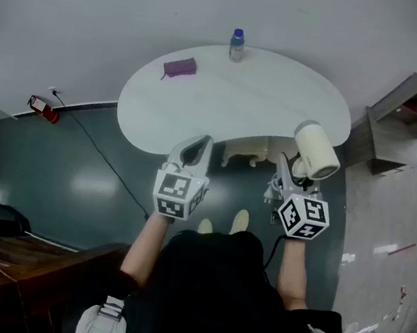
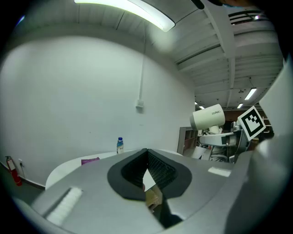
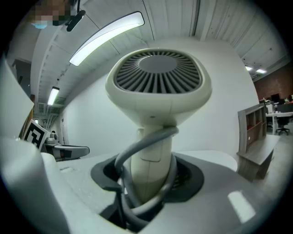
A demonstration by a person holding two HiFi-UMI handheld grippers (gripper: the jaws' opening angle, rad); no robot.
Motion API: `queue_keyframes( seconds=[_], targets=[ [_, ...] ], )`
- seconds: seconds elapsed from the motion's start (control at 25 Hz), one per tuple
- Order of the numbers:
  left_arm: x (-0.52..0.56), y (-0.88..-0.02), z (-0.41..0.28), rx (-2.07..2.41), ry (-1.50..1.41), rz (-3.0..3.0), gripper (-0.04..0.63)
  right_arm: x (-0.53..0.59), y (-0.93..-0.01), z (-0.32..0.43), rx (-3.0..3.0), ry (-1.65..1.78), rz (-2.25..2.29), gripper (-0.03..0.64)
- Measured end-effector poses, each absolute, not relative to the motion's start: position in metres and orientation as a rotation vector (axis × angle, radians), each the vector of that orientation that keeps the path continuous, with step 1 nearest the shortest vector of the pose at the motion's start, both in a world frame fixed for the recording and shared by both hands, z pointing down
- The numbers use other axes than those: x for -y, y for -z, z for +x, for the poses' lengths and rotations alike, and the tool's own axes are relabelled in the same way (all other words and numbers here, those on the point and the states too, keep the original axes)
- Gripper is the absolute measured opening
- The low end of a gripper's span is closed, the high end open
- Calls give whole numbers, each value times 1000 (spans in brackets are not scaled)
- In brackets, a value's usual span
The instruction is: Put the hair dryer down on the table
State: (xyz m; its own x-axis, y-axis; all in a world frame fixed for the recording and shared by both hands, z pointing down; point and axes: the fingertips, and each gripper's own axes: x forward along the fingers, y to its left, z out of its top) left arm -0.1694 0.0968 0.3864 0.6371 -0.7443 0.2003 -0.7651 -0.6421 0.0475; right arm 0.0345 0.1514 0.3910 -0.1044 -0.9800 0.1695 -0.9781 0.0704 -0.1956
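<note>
right gripper (image 3: 149,180): jaws squeeze the handle of the hair dryer (image 3: 158,87); grey cord (image 3: 137,151) loops round the handle | hair dryer: standing up in the air beside the white table (image 1: 225,96) | left gripper (image 2: 147,160): jaws pressed together; nothing in them

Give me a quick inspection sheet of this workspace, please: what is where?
Surface: white, kidney-shaped table.
Job's things: cream hair dryer, held upright by its handle, not yet set down.
Clutter: bottle and purple item at the table's far side.
Tools: right tool shut on the hair dryer; left tool shut, empty.
Cables: grey cord looped round the dryer's handle; black cable across the floor.
Surroundings: red fire extinguisher by the wall, shelf unit at right.
</note>
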Motion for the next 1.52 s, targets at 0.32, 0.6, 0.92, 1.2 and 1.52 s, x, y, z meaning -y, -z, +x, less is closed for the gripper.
queue_keyframes(
  seconds=[0.32, 0.6, 0.92, 1.2, 1.52],
  targets=[
    [-98, -387, -168, 1261, -245, 2727, 5, -154, -390, 36, -2297, 398, -2100, 222],
    [-97, -386, -165, 1254, -240, 2736, 5, -154, -389, 36, -2294, 393, -2101, 222],
    [-96, -386, -166, 1240, -234, 2738, 5, -153, -388, 36, -2291, 413, -2105, 222],
    [-93, -386, -166, 1210, -236, 2761, 5, -155, -388, 31, -2292, 408, -2118, 222],
    [-75, -391, -147, 1203, -252, 2751, 5, -136, -391, 50, -2302, 414, -2116, 222]
  ],
)
